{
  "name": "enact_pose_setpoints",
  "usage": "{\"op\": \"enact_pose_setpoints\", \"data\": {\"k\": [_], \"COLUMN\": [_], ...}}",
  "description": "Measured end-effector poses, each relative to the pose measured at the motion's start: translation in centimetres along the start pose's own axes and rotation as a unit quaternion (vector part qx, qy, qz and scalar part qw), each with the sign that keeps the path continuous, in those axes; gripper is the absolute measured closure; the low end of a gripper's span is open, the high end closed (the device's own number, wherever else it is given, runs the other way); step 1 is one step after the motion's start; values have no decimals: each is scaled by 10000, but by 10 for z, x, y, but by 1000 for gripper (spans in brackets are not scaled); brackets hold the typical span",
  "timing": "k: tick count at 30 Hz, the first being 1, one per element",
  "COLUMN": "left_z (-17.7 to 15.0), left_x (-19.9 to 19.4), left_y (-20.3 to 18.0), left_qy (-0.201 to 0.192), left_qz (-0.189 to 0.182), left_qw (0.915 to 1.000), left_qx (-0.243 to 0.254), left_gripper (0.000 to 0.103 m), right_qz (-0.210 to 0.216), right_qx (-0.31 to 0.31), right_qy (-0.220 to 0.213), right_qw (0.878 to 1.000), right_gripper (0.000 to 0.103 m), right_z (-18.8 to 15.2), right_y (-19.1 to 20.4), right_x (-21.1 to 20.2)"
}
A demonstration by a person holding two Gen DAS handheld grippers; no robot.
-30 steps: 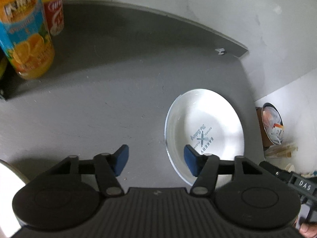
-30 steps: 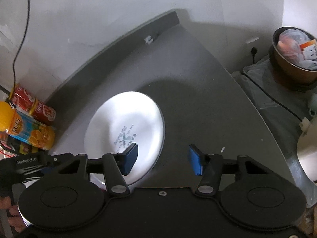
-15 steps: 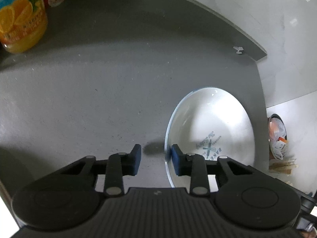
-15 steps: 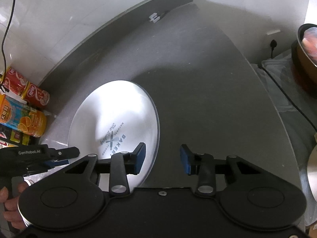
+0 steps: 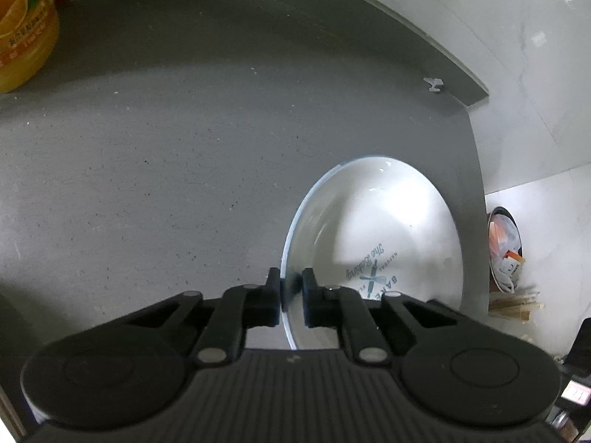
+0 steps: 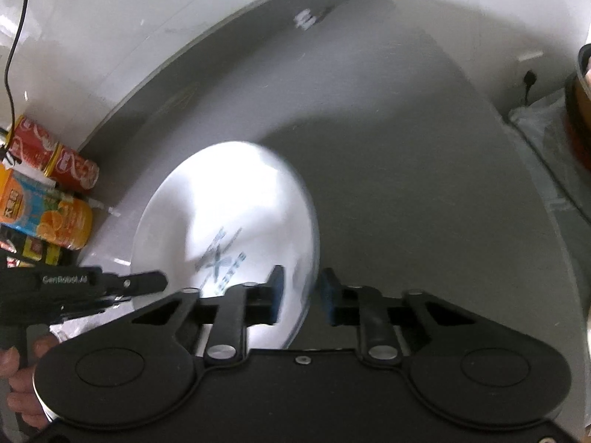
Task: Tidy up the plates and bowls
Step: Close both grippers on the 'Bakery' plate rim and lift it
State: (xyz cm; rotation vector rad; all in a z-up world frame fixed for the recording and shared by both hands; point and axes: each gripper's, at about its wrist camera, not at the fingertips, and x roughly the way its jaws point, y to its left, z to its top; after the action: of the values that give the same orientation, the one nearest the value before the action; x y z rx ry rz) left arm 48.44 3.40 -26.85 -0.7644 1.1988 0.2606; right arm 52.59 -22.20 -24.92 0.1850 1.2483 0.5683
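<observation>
Both of my grippers have closed in on the white plate [image 5: 384, 236] over the last second. A second ago both sets of jaws were wide open with the plate lying flat on the grey surface [image 5: 184, 170]; half a second ago they were narrowing around its edges.

Now: left gripper [image 5: 290, 295] has its jaws pinched on the plate's near-left rim, outer finger outside the rim, inner one over the plate face. No gap visible, so I read that as a grip.

Right gripper [image 6: 301, 293] straddles the opposite edge, one finger over the face, one outside. Jaws are much narrower than before, but a sliver of gap shows each side of the rim and the plate is motion-blurred in the right wrist view. Can't tell if contact is made.

Plate position: near the right end of the surface, between my two grippers, printed logo facing up. It looks tipped in both views, left edge raised, though fisheye distortion makes that uncertain. The blur suggests it is starting to move.

Meaning for the task: reach phase is over, two-sided pickup is in progress. Next I'd confirm the right-side grip, then lift level.

Orange drink bottle [image 6: 48, 217] and red cans [image 6: 55, 158] sit well apart at the far left, not in the way.
</observation>
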Motion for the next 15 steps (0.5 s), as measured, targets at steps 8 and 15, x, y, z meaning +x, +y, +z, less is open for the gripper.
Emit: {"op": "enact_pose_setpoints", "data": {"k": [8, 15], "left_z": [-2, -2], "left_x": [-15, -26], "left_y": [-1, -2], "left_qy": [-87, -131], "left_qz": [-46, -298], "left_qw": [9997, 9992], "left_qx": [202, 222], "left_gripper": [95, 96], "right_qz": [-224, -302], "right_qx": [-229, -258], "right_qy": [-222, -545], "right_qw": [9992, 9977], "right_gripper": [93, 93], "right_z": [-9, -11], "right_y": [11, 18], "right_x": [-17, -40]}}
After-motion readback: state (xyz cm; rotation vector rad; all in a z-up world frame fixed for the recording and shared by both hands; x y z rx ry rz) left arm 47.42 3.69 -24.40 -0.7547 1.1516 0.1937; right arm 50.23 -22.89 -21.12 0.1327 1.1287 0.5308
